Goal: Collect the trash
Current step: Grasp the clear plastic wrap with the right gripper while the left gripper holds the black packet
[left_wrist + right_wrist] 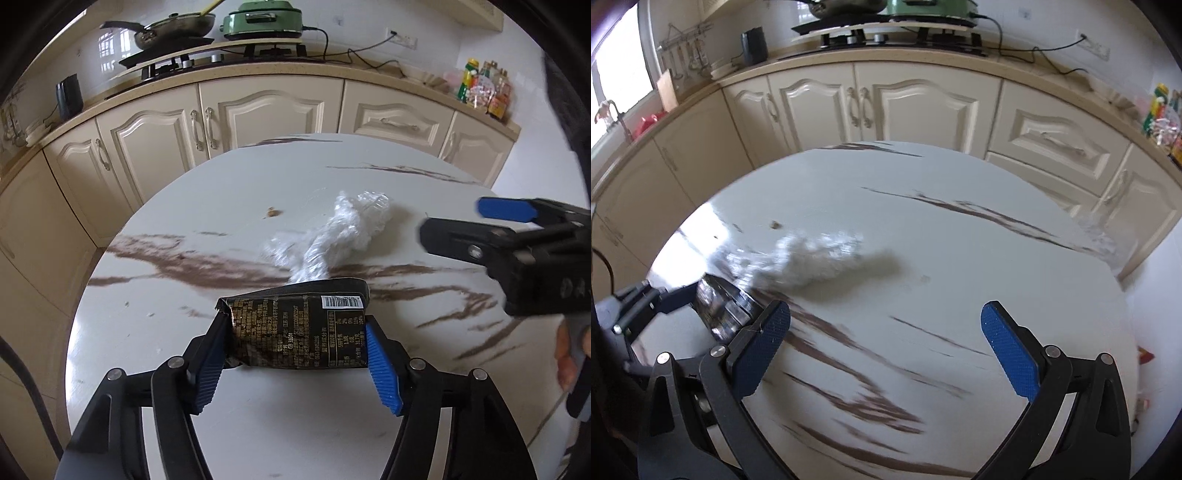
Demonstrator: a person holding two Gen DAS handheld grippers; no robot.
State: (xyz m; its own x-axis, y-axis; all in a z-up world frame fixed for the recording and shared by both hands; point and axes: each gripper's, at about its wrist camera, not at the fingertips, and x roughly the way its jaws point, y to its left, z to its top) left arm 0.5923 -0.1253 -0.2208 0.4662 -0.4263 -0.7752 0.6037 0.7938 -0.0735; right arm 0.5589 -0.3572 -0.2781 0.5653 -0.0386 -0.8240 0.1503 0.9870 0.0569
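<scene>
A: Where is the black wrapper (299, 325) found relative to the left gripper (299, 354)?

B: It is caught between the two blue pads, its long axis lying crosswise from pad to pad, just above the marble table (221, 435). The jaws are seen pinching its ends.

A: And the clear plastic wad (332, 229)?

B: It is left lying on the table, just beyond the wrapper, stretched diagonally away toward the far right. The right gripper (886, 343) is held spread wide with nothing between its pads; the wad (820, 258) is seen ahead and to its left. That empty gripper is judged better placed for it.
</scene>
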